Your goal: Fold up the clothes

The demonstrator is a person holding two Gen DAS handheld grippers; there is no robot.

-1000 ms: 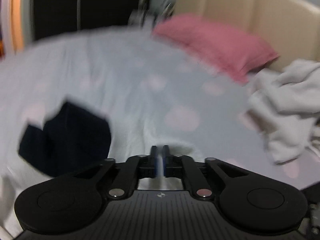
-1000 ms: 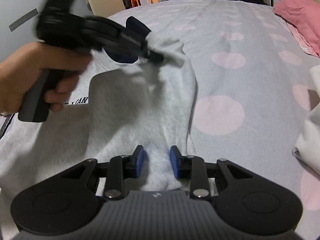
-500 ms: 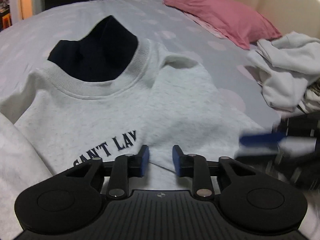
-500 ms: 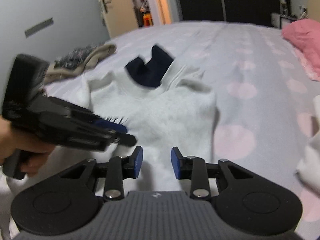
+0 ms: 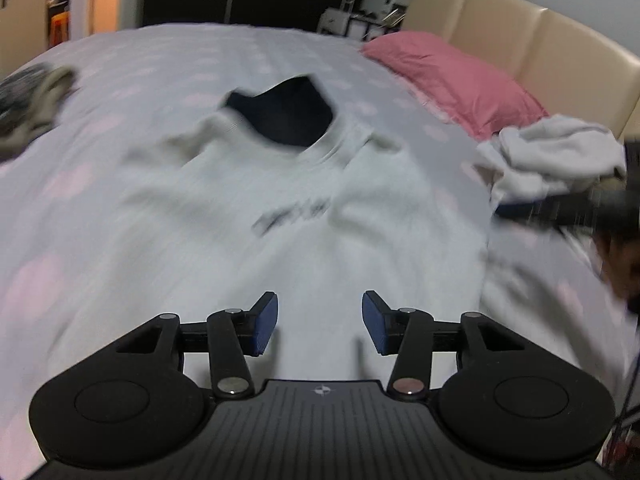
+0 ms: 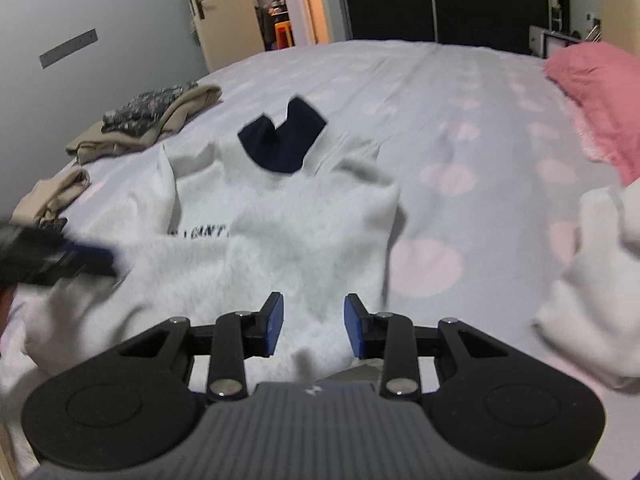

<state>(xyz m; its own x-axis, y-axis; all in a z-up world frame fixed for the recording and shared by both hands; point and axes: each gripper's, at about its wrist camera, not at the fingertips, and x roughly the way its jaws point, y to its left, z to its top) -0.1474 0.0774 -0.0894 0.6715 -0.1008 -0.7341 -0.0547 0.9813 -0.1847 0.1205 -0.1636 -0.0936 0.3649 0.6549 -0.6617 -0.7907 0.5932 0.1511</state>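
Both grippers, left (image 5: 318, 322) and right (image 6: 314, 326), hang wide and empty over my grey sweatshirt (image 6: 280, 236), spread chest-up on the spotted bed (image 6: 460, 92), sleeves seemingly turned in; next, I judge, comes gripping the near hem.

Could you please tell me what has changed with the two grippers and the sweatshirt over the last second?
The left gripper, shut on a fold of the grey sweatshirt a second ago, has let go, pulled back and opened wider. The right gripper has stayed open and empty but drawn back, so more of the bed shows. The sweatshirt now lies released on the bedsheet, its right sleeve folded across. The navy garment stays at the collar.
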